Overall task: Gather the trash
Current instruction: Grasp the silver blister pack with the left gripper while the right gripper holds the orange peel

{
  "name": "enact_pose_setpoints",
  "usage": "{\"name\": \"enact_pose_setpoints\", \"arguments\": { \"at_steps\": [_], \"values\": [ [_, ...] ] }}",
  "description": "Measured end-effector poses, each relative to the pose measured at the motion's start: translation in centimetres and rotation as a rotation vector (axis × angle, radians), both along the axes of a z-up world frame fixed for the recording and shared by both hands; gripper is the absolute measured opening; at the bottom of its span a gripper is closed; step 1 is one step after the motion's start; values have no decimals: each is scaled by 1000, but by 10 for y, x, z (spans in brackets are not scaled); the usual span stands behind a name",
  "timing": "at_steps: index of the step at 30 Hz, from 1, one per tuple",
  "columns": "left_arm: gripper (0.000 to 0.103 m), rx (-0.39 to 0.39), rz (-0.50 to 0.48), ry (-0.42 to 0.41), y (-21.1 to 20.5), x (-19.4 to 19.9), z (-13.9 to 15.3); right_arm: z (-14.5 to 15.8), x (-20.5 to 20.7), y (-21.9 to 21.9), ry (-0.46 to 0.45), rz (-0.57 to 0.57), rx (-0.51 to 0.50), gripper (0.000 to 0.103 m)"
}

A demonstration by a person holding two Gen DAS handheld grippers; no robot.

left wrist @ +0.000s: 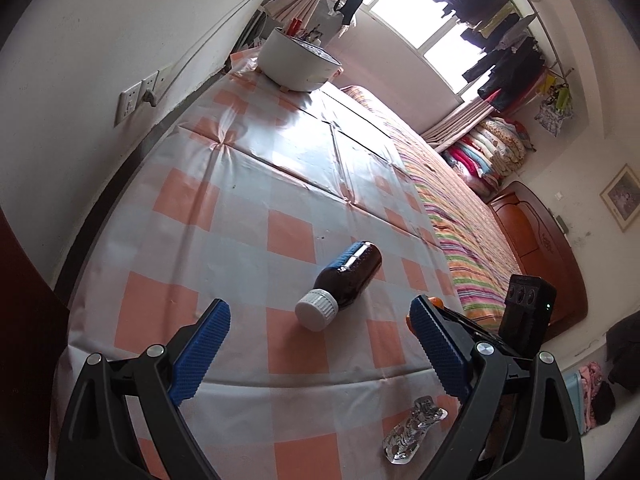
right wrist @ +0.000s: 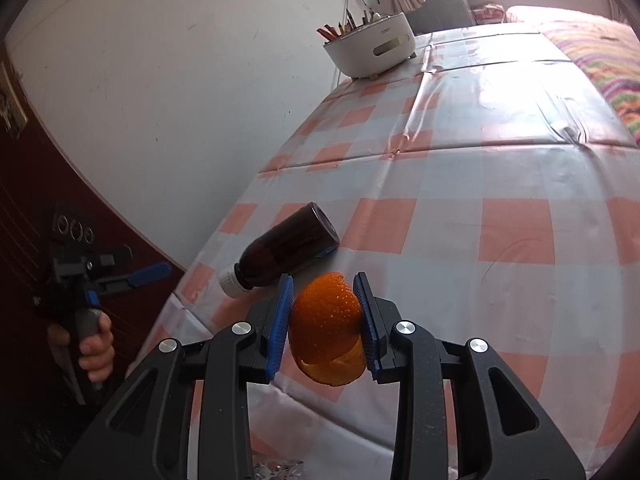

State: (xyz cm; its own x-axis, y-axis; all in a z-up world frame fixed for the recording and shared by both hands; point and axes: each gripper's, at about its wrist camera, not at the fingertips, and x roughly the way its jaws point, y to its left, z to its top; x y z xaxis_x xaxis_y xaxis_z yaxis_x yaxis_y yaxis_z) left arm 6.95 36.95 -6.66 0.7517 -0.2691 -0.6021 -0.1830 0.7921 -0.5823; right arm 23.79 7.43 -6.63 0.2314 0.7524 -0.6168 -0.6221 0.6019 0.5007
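Observation:
A brown bottle [left wrist: 352,276] with a white cap lies on its side on the checked tablecloth [left wrist: 248,200], just beyond my left gripper [left wrist: 320,312], which stands open and empty with the cap between its fingertips' line. A crumpled foil blister pack [left wrist: 416,434] lies nearer, by the right finger. My right gripper [right wrist: 323,280] is shut on a piece of orange peel [right wrist: 326,328], its blue pads pressing both sides, held above the cloth close to the bottle [right wrist: 288,248]. In the right wrist view a hand [right wrist: 96,344] holds the left gripper [right wrist: 132,276] off the table's left edge.
A white container [left wrist: 296,64] holding utensils stands at the table's far end by the wall. A bed with a striped cover [left wrist: 460,220] runs along the table's right side. The wall with sockets [left wrist: 140,96] borders the left. The cloth's front edge hangs near the grippers.

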Motion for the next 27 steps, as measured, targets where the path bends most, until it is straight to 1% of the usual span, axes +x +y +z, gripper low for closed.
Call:
{"name": "enact_pose_setpoints", "arguments": {
  "at_steps": [3,5,6,10,12,14,17,20,22,27],
  "values": [
    [89,-34,-73,-17,-10,0,1,3,-1,-12,50,-19,69,30],
    [89,-25,-144,-17,-24,3,2,8,-6,-16,48,-25,75,30],
    [89,-3,-186,-19,-34,3,3,11,-10,-17,43,-24,79,30],
    [89,167,-405,-24,-96,3,7,26,-25,-22,9,-12,87,30],
    [89,223,-517,-31,-125,0,6,31,-32,-26,-4,-9,89,30],
    [89,271,-600,-40,-149,-1,3,34,-36,-30,-9,-8,94,30],
    [89,303,-675,-20,-173,-1,-4,36,-39,-36,-18,-10,96,30],
    [89,336,-725,5,-189,-1,-11,37,-39,-45,-18,-19,102,30],
    [89,367,-744,29,-199,-1,-18,37,-40,-52,-18,-25,106,30],
    [89,409,-765,73,-213,3,-32,39,-43,-64,-25,-41,108,30]
  ]
}}
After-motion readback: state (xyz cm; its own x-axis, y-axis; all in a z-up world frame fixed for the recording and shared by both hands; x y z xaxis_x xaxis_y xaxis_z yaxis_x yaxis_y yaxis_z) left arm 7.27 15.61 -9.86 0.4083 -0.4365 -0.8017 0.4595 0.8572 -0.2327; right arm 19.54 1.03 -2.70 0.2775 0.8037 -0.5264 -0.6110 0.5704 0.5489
